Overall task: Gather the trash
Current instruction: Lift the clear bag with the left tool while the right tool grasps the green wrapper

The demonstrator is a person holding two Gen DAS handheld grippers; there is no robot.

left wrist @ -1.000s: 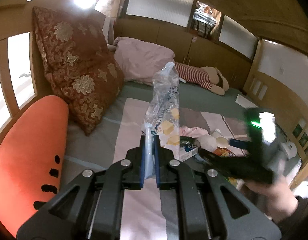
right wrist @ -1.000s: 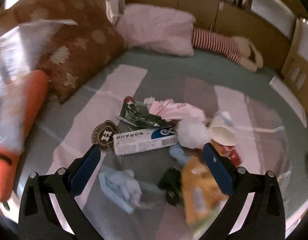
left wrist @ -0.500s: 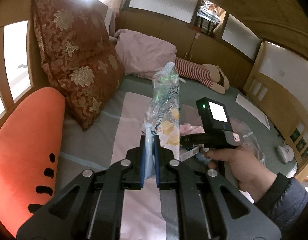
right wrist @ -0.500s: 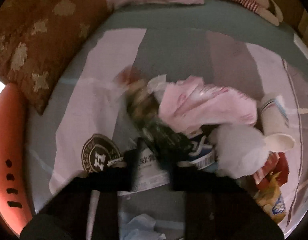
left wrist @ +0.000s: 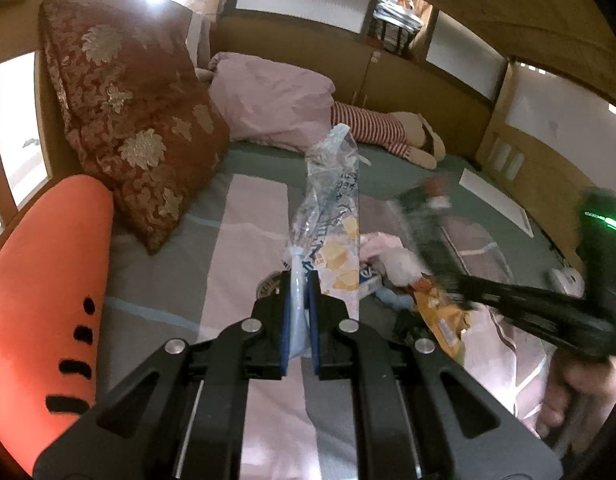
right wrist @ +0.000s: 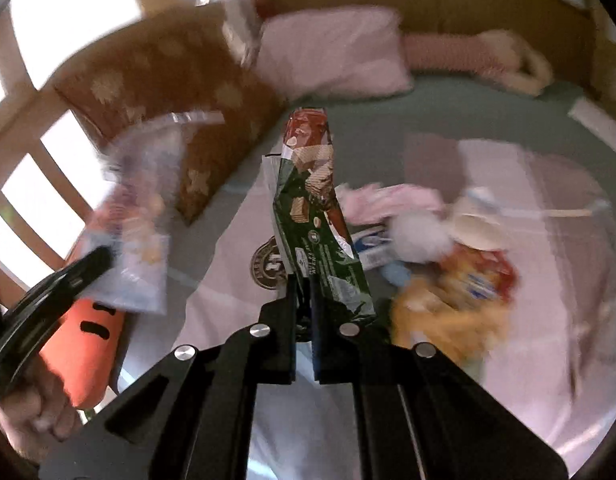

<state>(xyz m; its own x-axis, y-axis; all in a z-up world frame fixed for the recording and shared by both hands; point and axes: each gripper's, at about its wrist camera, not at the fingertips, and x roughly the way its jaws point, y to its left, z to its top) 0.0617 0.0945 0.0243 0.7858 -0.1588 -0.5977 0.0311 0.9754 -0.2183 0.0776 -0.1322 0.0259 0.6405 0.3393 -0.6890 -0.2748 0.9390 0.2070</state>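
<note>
While the left gripper (left wrist: 299,312) pinches a clear plastic bag (left wrist: 332,204) above the bed (left wrist: 188,260), the right gripper (right wrist: 304,320) clamps a green wafer wrapper (right wrist: 312,208).

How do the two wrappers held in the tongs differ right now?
The clear plastic bag in the left tongs is see-through, with yellow snack pictures; the green wafer wrapper in the right tongs is opaque, dark green with a red-brown top. The bag looks crinkled and loose; the wrapper is a flatter, narrow strip. Shared: each stands up from shut tongs, pinched at its lower end, above the bed.
</note>
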